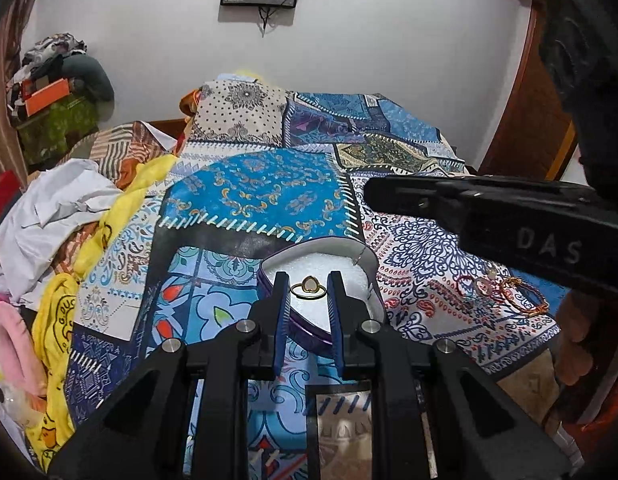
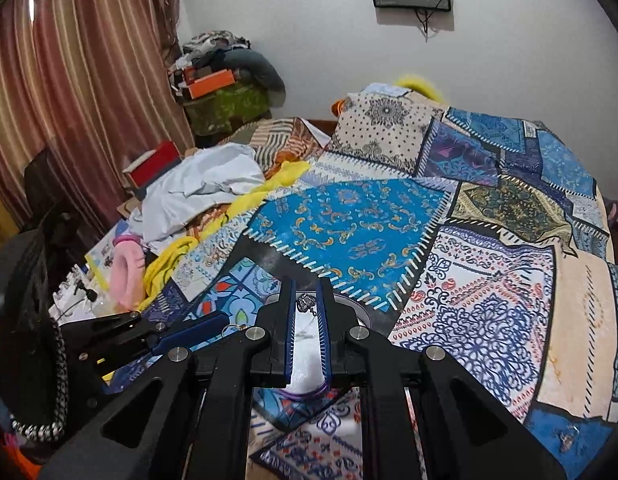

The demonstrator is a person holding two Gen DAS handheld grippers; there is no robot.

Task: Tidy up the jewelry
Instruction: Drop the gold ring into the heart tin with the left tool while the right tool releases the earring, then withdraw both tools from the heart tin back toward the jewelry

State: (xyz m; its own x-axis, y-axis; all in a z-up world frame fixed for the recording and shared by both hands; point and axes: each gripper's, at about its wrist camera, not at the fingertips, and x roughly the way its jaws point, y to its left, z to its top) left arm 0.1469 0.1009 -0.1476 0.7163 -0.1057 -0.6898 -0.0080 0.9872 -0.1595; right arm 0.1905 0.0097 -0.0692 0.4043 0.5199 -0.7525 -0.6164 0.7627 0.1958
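My left gripper (image 1: 309,278) is shut on a gold ring (image 1: 305,288) with a pale heart-shaped stone. It holds the ring just above a purple heart-shaped box (image 1: 269,280) lined with white foam (image 1: 317,258). In the right wrist view, my right gripper (image 2: 306,286) is shut on a small silver piece (image 2: 305,303) with a short chain, over the same white foam (image 2: 305,356). The right gripper (image 1: 371,195) reaches in from the right, above the box's far rim. A thin wire hook (image 1: 360,258) shows at that rim. The left gripper (image 2: 225,320) lies to the left, ring (image 2: 239,326) at its tip.
Red and gold bangles and rings (image 1: 505,288) lie on the patchwork bedspread (image 1: 261,192) to the right of the box. Crumpled white cloth (image 1: 57,208), a yellow scarf (image 1: 61,312) and a pink item (image 1: 9,340) pile up on the left. A red box (image 2: 153,164) sits by the curtain (image 2: 77,80).
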